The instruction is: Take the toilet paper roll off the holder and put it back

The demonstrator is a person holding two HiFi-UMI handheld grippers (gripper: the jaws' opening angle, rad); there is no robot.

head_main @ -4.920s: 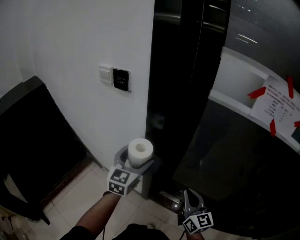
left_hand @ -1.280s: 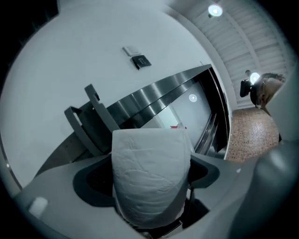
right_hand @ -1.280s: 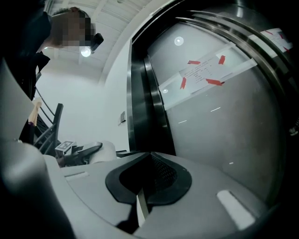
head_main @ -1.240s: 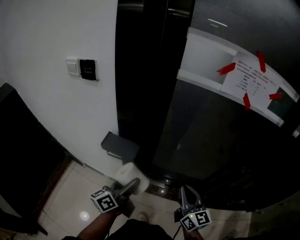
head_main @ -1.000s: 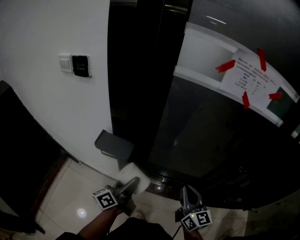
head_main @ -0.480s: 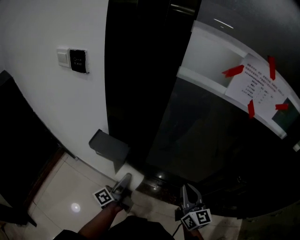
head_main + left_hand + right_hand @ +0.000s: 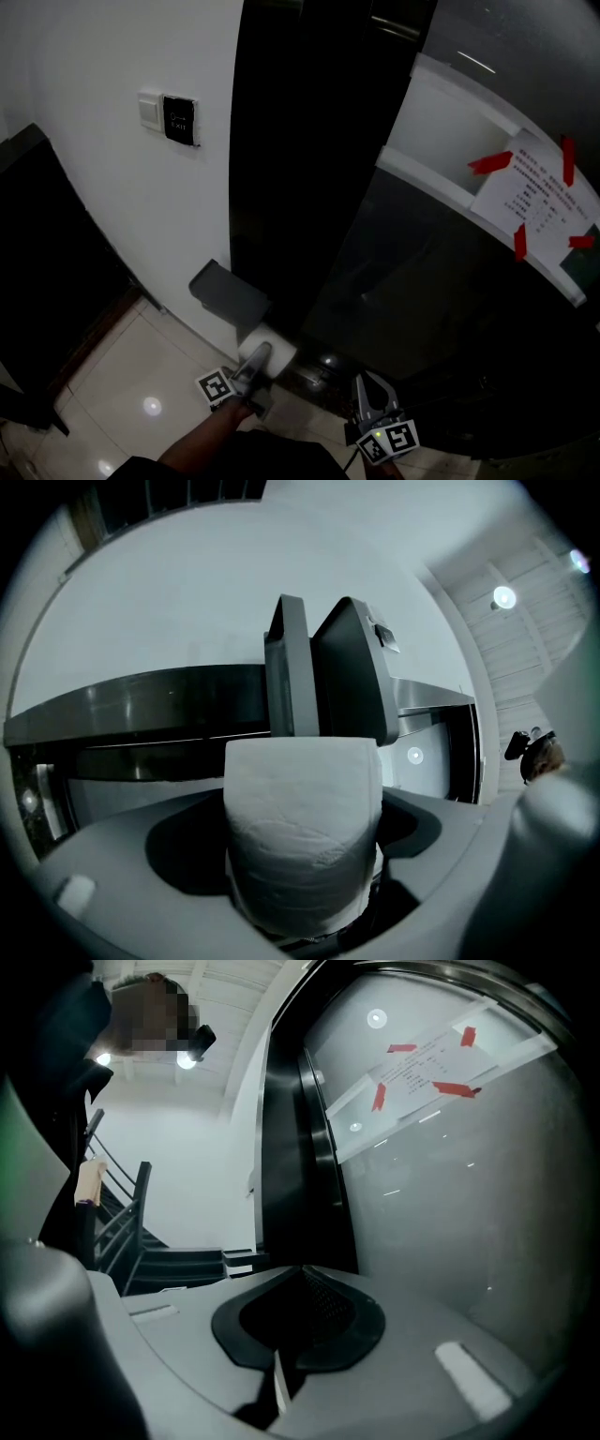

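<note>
Left gripper (image 7: pixel 262 352): clamped on the white toilet paper roll (image 7: pixel 278 346), which stands upright between its jaws in the left gripper view (image 7: pixel 305 841).
Roll's place: off the dark grey box-shaped metal holder (image 7: pixel 228 292), just below it and to its right, low over the floor.
Right gripper (image 7: pixel 364 382): jaws pressed together with nothing between them, idle beside the dark glass, apart from the roll.
Step in hand: probably carrying the roll back to the holder.
Doing it well: line the roll's core up with the holder's peg or slot before pushing. Keep the squeeze light so the soft paper is not crushed. Let go only once the roll is seated.
Floor (image 7: pixel 141 375): glossy pale tiles with a lamp glint.
Room: white wall (image 7: pixel 103 206) with a switch plate and a dark button panel (image 7: pixel 180 120). A black panel (image 7: pixel 300 159) runs beside it. Curved dark glass carries a paper sheet (image 7: pixel 532 202) stuck on with red tape.
</note>
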